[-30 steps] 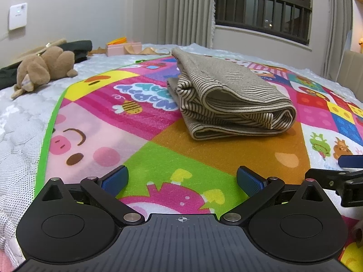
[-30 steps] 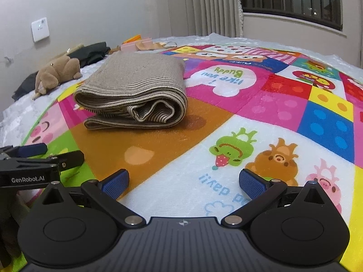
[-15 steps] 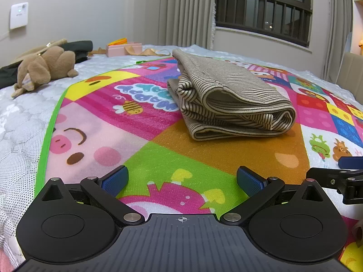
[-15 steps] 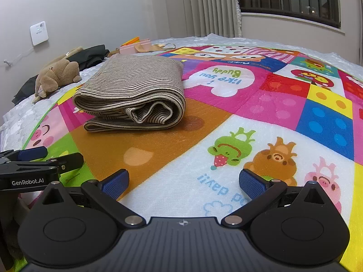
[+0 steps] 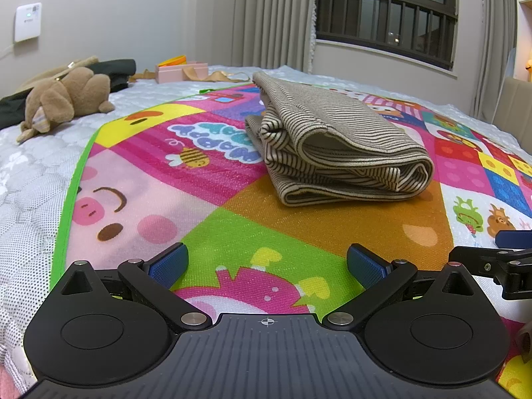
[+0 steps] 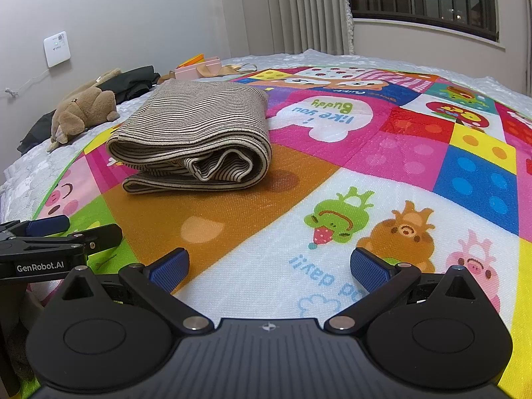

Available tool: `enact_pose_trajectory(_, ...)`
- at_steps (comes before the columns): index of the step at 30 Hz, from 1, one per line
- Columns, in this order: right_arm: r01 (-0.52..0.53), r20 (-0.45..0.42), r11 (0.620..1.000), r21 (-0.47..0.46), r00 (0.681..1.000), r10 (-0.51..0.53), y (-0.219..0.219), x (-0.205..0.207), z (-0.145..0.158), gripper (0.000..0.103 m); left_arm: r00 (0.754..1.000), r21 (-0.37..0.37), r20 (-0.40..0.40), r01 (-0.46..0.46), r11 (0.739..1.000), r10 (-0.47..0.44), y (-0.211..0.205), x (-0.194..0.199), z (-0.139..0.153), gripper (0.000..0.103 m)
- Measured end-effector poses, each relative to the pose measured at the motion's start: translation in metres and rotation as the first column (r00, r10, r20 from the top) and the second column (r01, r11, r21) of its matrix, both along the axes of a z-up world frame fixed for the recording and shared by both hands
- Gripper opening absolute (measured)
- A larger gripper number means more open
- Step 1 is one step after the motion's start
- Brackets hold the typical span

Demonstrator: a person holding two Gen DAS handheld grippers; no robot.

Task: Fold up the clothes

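Note:
A beige garment with thin dark stripes (image 5: 335, 146) lies folded into a thick bundle on the colourful cartoon play mat (image 5: 212, 239). In the right wrist view the same striped garment (image 6: 196, 139) sits left of centre on the mat (image 6: 382, 153). My left gripper (image 5: 266, 264) is open and empty, low over the mat, well short of the bundle. My right gripper (image 6: 269, 267) is open and empty too, beside it to the right. Each gripper shows at the edge of the other's view: the right one (image 5: 508, 249) and the left one (image 6: 60, 232).
A brown plush toy (image 5: 66, 99) and dark clothing (image 5: 113, 69) lie on the white quilted bed cover (image 5: 30, 179) at far left. A pink box (image 5: 179, 71) sits at the back. Curtains (image 5: 266, 13), a barred window (image 5: 385, 23) and a wall stand beyond.
Both grippers have drifted slightly back and up from the folded garment; both stay open and empty. The garment has not moved.

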State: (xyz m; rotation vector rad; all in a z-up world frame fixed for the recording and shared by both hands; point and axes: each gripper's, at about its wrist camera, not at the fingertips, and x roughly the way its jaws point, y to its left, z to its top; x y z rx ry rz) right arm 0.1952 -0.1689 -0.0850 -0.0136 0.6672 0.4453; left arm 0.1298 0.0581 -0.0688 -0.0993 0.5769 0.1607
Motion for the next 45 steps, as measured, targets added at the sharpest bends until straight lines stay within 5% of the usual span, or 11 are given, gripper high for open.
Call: enact_pose_trajectory(45, 0.016, 0.000, 0.999, 0.028, 1.000, -0.016, -0.0041, -0.0009, 0.0001, 0.103, 1.000, 0.009, -0.001, -0.002, 1.000, 0.002, -0.0006, -0.0001, -0.0004, 0.103)
